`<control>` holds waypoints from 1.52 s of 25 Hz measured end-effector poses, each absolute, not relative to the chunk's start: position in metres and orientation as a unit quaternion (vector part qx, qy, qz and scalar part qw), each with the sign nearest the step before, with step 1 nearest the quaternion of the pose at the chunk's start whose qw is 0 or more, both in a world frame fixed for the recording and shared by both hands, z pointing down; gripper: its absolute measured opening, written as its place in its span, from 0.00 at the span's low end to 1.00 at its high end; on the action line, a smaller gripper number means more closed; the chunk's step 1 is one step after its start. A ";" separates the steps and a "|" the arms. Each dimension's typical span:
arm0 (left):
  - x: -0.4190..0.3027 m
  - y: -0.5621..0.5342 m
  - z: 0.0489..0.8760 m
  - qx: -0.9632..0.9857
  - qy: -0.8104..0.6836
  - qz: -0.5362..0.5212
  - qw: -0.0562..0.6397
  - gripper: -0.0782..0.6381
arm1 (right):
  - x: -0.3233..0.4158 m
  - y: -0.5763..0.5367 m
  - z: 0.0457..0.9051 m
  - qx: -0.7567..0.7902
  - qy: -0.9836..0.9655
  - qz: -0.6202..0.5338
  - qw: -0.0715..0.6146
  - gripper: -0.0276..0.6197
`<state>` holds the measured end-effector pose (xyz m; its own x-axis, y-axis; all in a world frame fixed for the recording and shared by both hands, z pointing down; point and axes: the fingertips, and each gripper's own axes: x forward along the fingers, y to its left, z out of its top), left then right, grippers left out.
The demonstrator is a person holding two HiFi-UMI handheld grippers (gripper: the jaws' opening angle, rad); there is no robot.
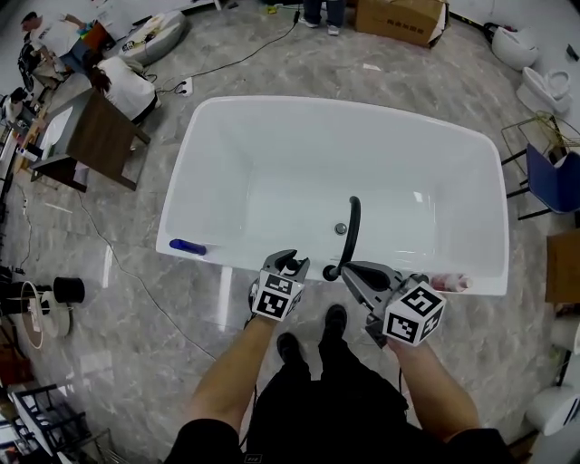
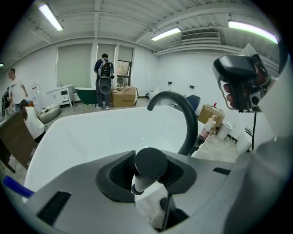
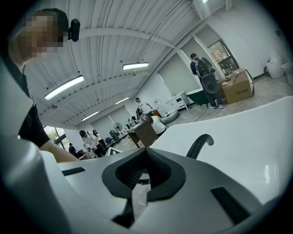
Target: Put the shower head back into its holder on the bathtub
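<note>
The white bathtub [image 1: 362,113] lies across the head view, and a black curved spout [image 1: 352,227] rises from its near rim. My left gripper [image 1: 288,263] hangs over that rim just left of the spout. It is shut on the shower head [image 2: 150,165], a pale handle with a round black end that stands between the pads. The spout [image 2: 185,114] arches close behind it. My right gripper [image 1: 346,270] sits at the spout's foot, shut, with nothing between its jaws [image 3: 146,153]. The holder does not show clearly.
A blue object [image 1: 188,246] lies on the near rim at the left and a pink bottle [image 1: 450,283] at the right. A brown table [image 1: 100,136] stands left of the tub, a cardboard box [image 1: 399,18] and people beyond it.
</note>
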<state>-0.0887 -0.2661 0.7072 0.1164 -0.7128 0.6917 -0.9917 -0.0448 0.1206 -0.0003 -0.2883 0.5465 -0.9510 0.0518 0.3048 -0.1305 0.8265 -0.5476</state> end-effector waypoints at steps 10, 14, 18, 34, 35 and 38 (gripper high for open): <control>-0.086 -0.263 0.739 0.675 -0.610 0.253 0.329 0.31 | 0.006 -0.304 0.556 0.021 -0.940 0.298 0.167 0.07; -0.087 -0.263 0.747 0.671 -0.609 0.260 0.333 0.31 | 0.004 -0.306 0.558 0.019 -0.939 0.299 0.168 0.07; -0.083 -0.268 0.749 0.674 -0.604 0.267 0.333 0.31 | 0.006 -0.312 0.558 0.017 -0.938 0.301 0.170 0.07; -0.119 -0.265 0.657 0.659 -0.668 0.203 0.279 0.40 | -0.034 -0.311 0.505 -0.039 -0.956 0.264 0.123 0.07; -0.125 -0.263 0.647 0.655 -0.677 0.197 0.271 0.40 | -0.037 -0.311 0.502 -0.040 -0.958 0.257 0.121 0.07; -0.143 -0.254 0.615 0.641 -0.706 0.171 0.247 0.38 | -0.048 -0.308 0.493 -0.044 -0.964 0.234 0.116 0.07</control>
